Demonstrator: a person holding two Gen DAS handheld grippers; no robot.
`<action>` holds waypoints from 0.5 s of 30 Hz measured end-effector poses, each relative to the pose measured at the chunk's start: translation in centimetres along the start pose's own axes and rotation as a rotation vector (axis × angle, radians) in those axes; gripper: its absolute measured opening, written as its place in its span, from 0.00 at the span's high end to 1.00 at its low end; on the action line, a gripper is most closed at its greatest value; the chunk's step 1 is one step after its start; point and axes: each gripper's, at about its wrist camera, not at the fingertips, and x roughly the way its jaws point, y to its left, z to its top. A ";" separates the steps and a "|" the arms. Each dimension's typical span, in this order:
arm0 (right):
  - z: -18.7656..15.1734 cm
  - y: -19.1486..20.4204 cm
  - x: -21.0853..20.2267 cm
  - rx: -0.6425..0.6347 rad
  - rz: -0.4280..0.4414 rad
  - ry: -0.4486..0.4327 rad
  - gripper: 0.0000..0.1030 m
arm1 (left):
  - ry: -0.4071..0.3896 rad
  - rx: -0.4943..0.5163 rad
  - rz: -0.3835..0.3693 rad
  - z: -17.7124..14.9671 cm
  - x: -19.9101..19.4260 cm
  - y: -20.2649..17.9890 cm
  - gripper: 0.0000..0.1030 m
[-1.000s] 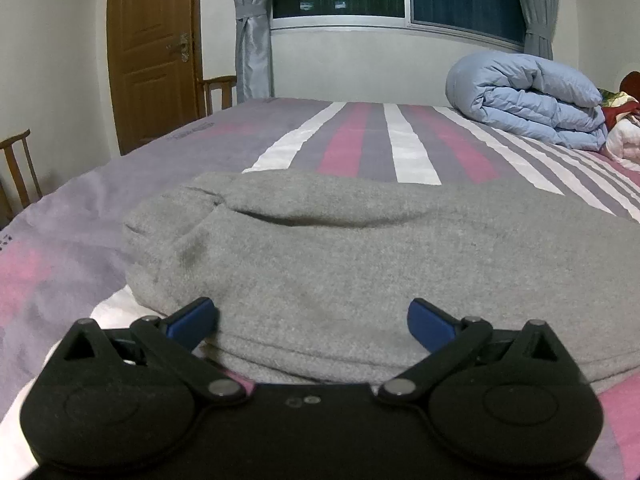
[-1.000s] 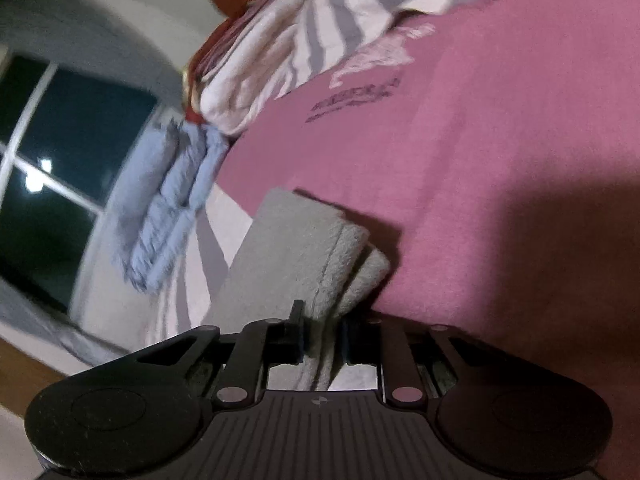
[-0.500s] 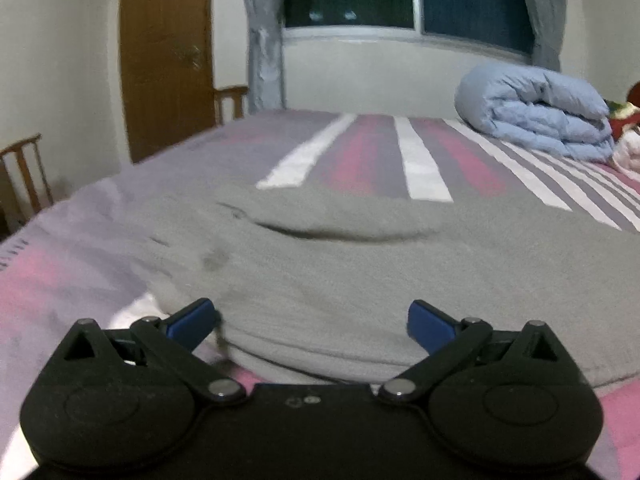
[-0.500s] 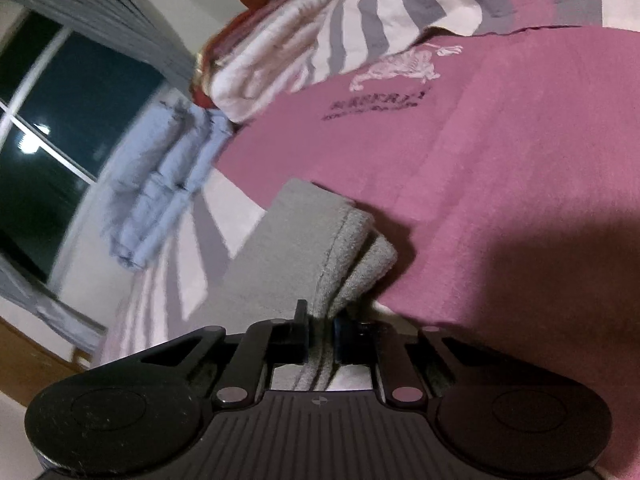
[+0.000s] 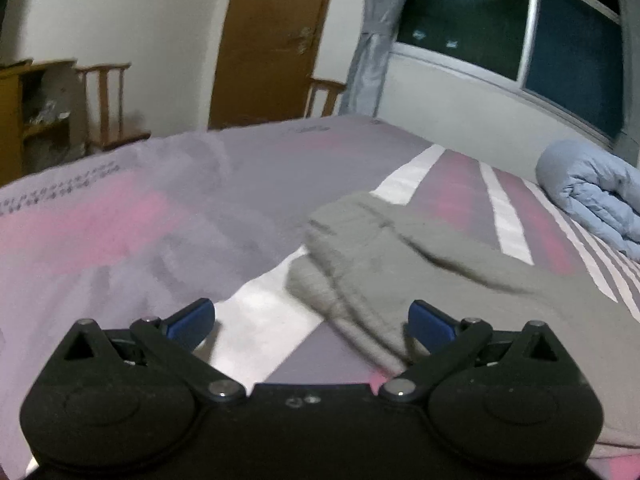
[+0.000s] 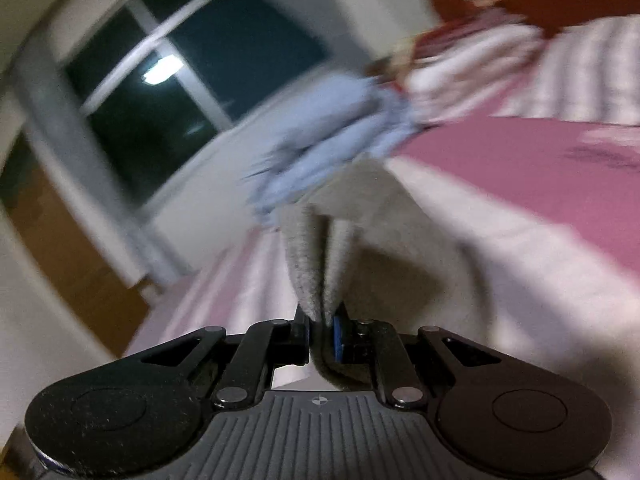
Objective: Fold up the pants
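Note:
Grey pants lie folded lengthwise on the striped bed, stretching from the middle of the left wrist view off to the right. My left gripper is open, low over the sheet beside the pants' near left end, its right fingertip at the cloth edge and nothing between the jaws. My right gripper is shut on a bunched end of the grey pants, which rises off the bed between the blue pads. That view is blurred by motion.
A folded blue duvet lies at the bed's far right under the window. A wooden door, chairs and a cabinet stand beyond the bed's left edge. Pink and white bedding is piled near the headboard.
My left gripper has slid left and rolled, so the pants now sit right of centre. My right gripper has lifted the pinched end of the pants up off the bed and rolled.

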 end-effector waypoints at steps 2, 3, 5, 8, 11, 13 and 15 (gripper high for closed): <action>-2.6 3.8 1.9 -0.045 0.066 0.053 0.89 | 0.031 -0.015 0.016 -0.1 0.4 0.8 0.06; -4.2 5.5 3.0 -0.081 0.089 0.086 0.89 | 0.034 -0.019 0.023 -0.2 0.4 1.3 0.06; -8.2 8.4 5.0 -0.150 0.127 0.176 0.89 | 0.032 -0.027 0.027 -0.1 0.3 2.2 0.06; -14.5 11.1 7.5 -0.228 0.185 0.324 0.89 | 0.034 -0.035 0.029 -0.1 0.1 3.1 0.06; -18.5 11.8 7.9 -0.297 0.145 0.354 0.89 | 0.034 -0.043 0.021 -0.2 0.1 3.4 0.06; -18.3 11.2 7.9 -0.253 0.147 0.341 0.89 | 0.035 -0.040 0.021 -0.3 0.2 3.5 0.06; -17.6 11.2 7.8 -0.247 0.154 0.327 0.89 | 0.038 -0.032 0.019 -0.3 0.3 3.4 0.06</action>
